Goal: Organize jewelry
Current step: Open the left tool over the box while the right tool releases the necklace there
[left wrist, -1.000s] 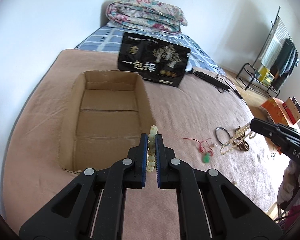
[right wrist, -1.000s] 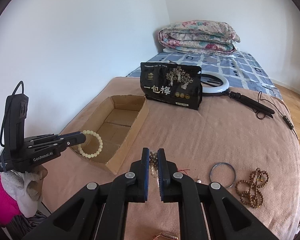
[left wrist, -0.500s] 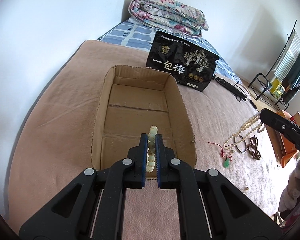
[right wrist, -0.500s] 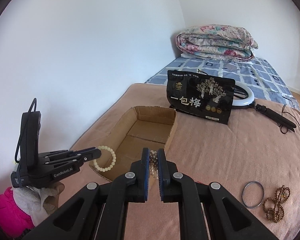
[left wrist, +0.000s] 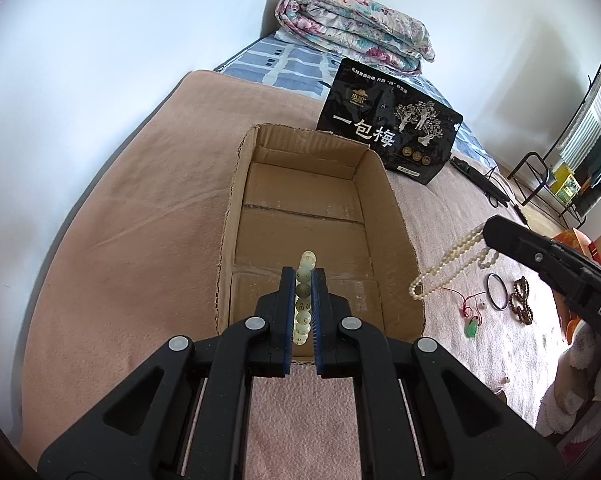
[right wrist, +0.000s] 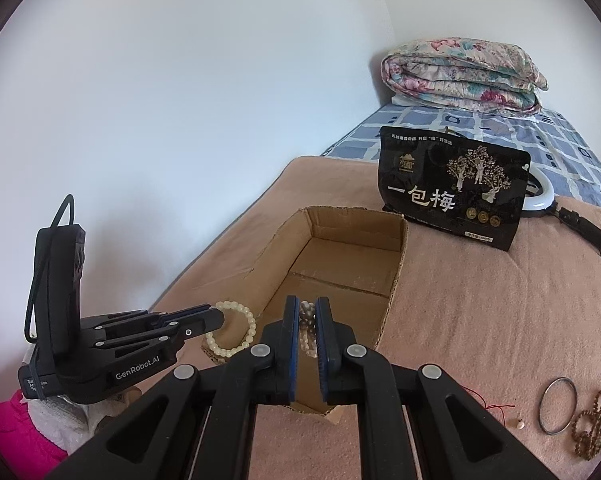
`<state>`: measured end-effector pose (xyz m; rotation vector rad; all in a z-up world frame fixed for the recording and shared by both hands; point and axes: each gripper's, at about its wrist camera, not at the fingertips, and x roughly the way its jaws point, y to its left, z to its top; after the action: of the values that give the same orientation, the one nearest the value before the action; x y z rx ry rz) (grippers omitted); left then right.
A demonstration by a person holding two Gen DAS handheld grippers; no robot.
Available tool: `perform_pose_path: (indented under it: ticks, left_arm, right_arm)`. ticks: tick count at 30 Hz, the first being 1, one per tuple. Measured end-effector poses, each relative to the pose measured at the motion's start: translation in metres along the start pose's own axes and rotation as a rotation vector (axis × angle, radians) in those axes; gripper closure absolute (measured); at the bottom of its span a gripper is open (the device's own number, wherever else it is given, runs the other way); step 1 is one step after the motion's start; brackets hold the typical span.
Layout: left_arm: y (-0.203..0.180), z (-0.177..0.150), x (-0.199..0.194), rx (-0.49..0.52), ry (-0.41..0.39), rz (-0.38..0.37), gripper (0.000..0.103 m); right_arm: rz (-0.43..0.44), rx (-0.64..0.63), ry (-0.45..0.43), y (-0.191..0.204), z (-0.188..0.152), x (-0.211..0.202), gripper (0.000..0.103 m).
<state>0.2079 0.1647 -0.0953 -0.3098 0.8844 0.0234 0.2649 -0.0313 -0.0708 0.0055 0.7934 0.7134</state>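
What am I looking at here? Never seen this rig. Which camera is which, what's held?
No robot: a person holds two handheld grippers, each with a fisheye camera looking along its fingers. In the left view, the left gripper is shut on a pale bracelet over the cardboard box. In the right view, the right gripper is shut on a pearl necklace, also over the box. On the blanket lie a bangle, brown beads, a jade pendant and a black pouch.
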Motion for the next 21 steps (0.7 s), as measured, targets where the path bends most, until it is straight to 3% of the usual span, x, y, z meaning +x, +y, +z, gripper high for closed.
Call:
perform_pose_path:
  ticks: [8,9,10,12,13,14,15,18,21]
  left_arm:
    - [0.002,-0.002,0.007,0.01,0.026,0.014,0.098]
    - [0.003,-0.002,0.008,0.004,0.028,0.017,0.098]
    - [0.004,-0.002,0.008,-0.005,0.03,0.019,0.098]
    - [0.006,-0.002,0.008,-0.013,0.038,0.018,0.096]
    - [0.006,-0.002,0.007,-0.012,0.034,0.017,0.088]
    - [0.005,-0.002,0.005,-0.01,0.027,0.021,0.072]
    - [0.005,-0.002,0.003,-0.007,0.018,0.025,0.065]
    - [0.001,-0.003,0.0,0.011,0.004,0.031,0.063]
    - [-0.003,-0.003,-0.003,0.021,-0.008,0.039,0.063]
  right_arm:
    - [-0.012,0.003,0.053,-0.005,-0.008,0.026,0.096]
    - [-0.016,0.001,0.057,-0.006,-0.008,0.027,0.092]
    - [-0.023,0.001,0.058,-0.006,-0.009,0.027,0.08]
    - [-0.041,0.002,0.049,-0.008,-0.01,0.026,0.068]
    - [-0.048,0.002,0.047,-0.008,-0.009,0.025,0.068]
    - [-0.051,0.0,0.045,-0.008,-0.009,0.023,0.068]
    - [-0.058,-0.003,0.041,-0.008,-0.009,0.021,0.066]
    - [-0.077,-0.006,0.028,-0.01,-0.009,0.014,0.058]
    - [-0.091,-0.001,0.022,-0.014,-0.01,0.006,0.057]
